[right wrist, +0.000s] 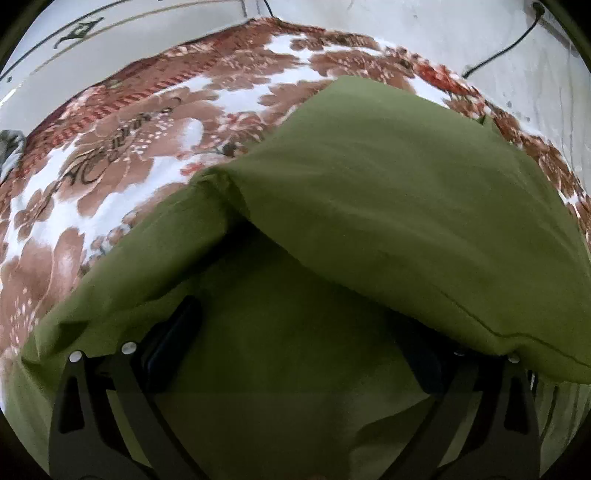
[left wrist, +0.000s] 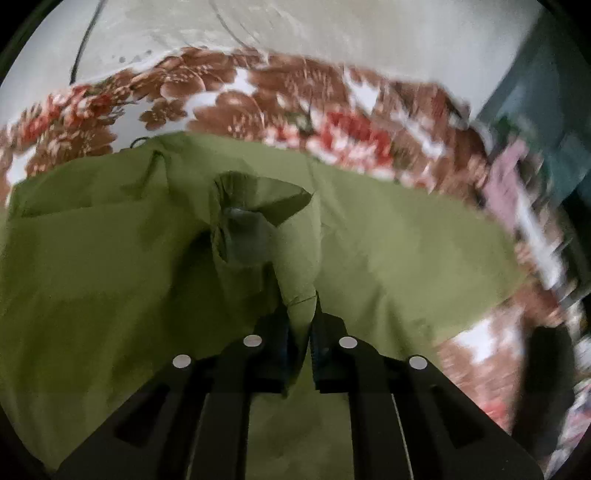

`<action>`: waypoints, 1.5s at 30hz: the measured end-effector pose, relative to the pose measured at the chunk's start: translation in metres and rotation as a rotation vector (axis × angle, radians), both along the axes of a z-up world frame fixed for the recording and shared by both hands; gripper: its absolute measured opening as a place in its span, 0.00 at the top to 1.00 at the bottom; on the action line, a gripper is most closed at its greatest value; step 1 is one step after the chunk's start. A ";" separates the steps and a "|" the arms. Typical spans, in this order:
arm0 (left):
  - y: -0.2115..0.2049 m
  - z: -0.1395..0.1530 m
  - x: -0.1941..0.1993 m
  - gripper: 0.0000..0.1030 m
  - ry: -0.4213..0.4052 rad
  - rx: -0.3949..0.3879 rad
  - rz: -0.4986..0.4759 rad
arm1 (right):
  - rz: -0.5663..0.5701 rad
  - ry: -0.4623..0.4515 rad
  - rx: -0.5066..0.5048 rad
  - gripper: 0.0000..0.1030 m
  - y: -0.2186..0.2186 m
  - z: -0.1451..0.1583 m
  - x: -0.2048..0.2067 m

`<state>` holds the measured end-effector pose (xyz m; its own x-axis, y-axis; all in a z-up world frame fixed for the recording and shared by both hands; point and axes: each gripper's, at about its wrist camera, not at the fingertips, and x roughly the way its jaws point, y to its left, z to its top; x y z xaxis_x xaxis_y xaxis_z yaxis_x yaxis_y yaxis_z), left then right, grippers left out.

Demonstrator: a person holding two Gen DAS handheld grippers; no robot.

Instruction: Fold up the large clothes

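The green garment [left wrist: 110, 258] lies spread on a floral bedspread [left wrist: 229, 96] patterned in brown, red and white. Pale floor [left wrist: 332, 29] shows beyond the bedspread at 12 o'clock in both views, with a thin black cable [right wrist: 506, 48] trailing across it at 1 o'clock in the right wrist view.

Left tongs [left wrist: 304, 325]: clenched on the green garment. A narrow pinch of cloth rises between the two black fingers, which stand nearly together at 6 o'clock of the left wrist view. From the pinch the fabric runs up to a bunched, darker fold [left wrist: 255, 214] near frame centre. The rest of the garment spreads flat to 9 o'clock and 3 o'clock. The right side of this view is blurred; the objects at 3 o'clock cannot be identified.

Right tongs [right wrist: 295, 350]: released, the fingers [right wrist: 173, 339] standing wide apart at 7 o'clock and 5 o'clock. Green cloth fills the gap between them, and a folded layer with a stitched hem [right wrist: 480, 321] overhangs the finger at 5 o'clock, hiding its tip. Whether either finger touches the cloth cannot be told.

In the right wrist view the garment covers the lower and right portions, the bedspread showing from 9 to 12 o'clock.
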<state>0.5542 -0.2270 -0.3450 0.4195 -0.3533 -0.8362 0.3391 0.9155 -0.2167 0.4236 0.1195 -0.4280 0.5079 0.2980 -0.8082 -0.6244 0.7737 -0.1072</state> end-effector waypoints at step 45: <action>0.298 -0.045 -0.039 0.07 -0.023 0.188 0.315 | -0.612 0.033 0.065 0.05 -0.375 0.022 0.104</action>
